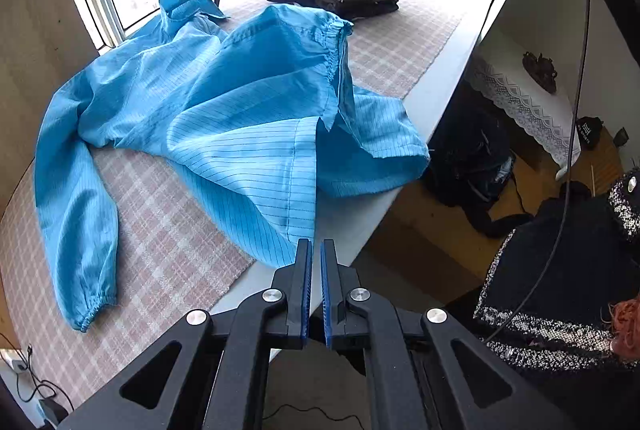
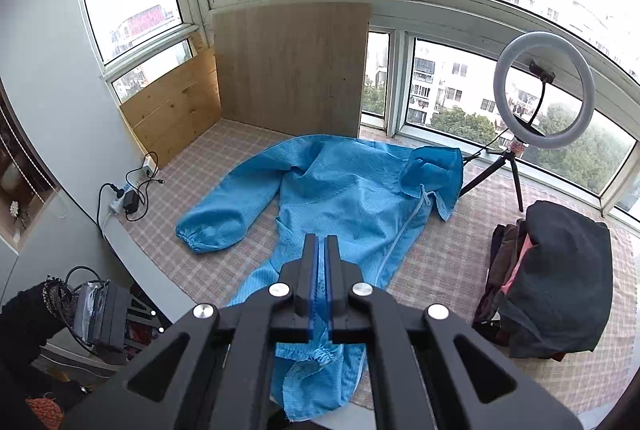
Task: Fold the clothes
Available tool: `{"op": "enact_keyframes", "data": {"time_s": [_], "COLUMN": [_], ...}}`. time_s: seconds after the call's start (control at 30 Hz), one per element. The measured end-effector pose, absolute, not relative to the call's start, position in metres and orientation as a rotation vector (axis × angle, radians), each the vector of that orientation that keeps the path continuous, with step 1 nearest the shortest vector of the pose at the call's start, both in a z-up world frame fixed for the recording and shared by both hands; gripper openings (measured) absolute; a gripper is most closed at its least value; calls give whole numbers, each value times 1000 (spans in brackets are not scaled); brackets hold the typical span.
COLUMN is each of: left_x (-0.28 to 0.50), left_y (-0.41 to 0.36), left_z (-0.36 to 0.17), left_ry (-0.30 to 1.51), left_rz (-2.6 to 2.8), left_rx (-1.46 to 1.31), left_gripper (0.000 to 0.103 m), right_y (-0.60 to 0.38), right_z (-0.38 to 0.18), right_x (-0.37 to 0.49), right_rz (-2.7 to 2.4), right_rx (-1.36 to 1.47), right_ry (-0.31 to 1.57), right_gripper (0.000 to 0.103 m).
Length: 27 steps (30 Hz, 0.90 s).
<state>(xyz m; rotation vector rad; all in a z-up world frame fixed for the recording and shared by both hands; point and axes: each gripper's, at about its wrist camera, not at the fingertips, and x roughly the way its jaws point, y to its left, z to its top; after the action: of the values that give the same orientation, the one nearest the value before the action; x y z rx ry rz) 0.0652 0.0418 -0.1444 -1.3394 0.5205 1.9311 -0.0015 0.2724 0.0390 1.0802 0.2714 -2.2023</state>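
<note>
The blue garment, thin, limp and slippery-looking, handles best by hem and cuffs; both hand-held grippers, left and right, pinch its fabric.

Both wrist views over blue garment

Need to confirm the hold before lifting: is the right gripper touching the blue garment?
Touching. The right wrist view shows blue garment fabric pinched between the right gripper's nearly closed jaws.

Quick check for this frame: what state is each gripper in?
Left gripper: shut on the blue garment's edge.
Right gripper: shut on the blue garment.
</note>
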Motion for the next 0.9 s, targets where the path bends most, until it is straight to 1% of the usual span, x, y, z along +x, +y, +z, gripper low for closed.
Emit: {"op": "enact_keyframes", "data": {"time_s": [0.03, 0.07, 0.1, 0.2, 0.3, 0.37, 0.4, 0.43, 0.47, 0.5, 0.53, 0.57, 0.63, 0.7, 0.83, 0.9], "left_x": [68, 71, 72, 59, 39, 27, 21, 15, 9, 3, -2, -8, -18, -29, -56, -69], "left_y": [42, 39, 35, 20, 5, 2, 2, 2, 2, 2, 2, 2, 0, -4, -2, 11], "left_z": [-157, -167, -174, -179, -180, -186, -190, -194, -198, -202, -206, -210, -207, -200, -185, -176], "left_ry": [539, 550, 545, 475, 403, 370, 356, 342, 328, 314, 300, 286, 267, 251, 197, 170], "left_rz": [1913, 1908, 1910, 1952, 2008, 2026, 2031, 2036, 2042, 2047, 2052, 2057, 2082, 2118, 2171, 2182], "left_rx": [-1377, -1402, -1421, -1454, -1480, -1488, -1491, -1493, -1495, -1497, -1499, -1502, -1471, -1437, -1369, -1318], "left_gripper": [7, 7, 7, 8, 7, 7, 10, 9, 9, 9, 9, 9, 9, 12, 12, 12], "right_y": [270, 268, 266, 262, 258, 256, 255, 254, 255, 258, 263, 267, 266, 267, 263, 259], "right_z": [15, -9, -33, -99, -159, -189, -203, -214, -223, -229, -230, -220, -178, -119, 1, 47], "right_x": [-3, -4, -5, -5, -18, -26, -30, -31, -33, -38, -44, -46, -40, -33, -12, -3], "right_rz": [-2202, -2201, -2198, -2232, -2170, -2164, -2155, -2133, -2099, -2073, -2038, -2026, -2049, -2092, -2206, -2239], "right_rx": [1136, 1193, 1249, 1299, 1405, 1464, 1487, 1495, 1507, 1549, 1608, 1597, 1511, 1406, 1169, 1088], "right_ry": [298, 325, 353, 459, 463, 516, 549, 551, 516, 447, 337, 260, 314, 353, 468, 494], "right_gripper": [50, 64, 69, 69, 69, 69, 69, 68, 60, 5, 2, 2, 2, 2, 2, 2]}}
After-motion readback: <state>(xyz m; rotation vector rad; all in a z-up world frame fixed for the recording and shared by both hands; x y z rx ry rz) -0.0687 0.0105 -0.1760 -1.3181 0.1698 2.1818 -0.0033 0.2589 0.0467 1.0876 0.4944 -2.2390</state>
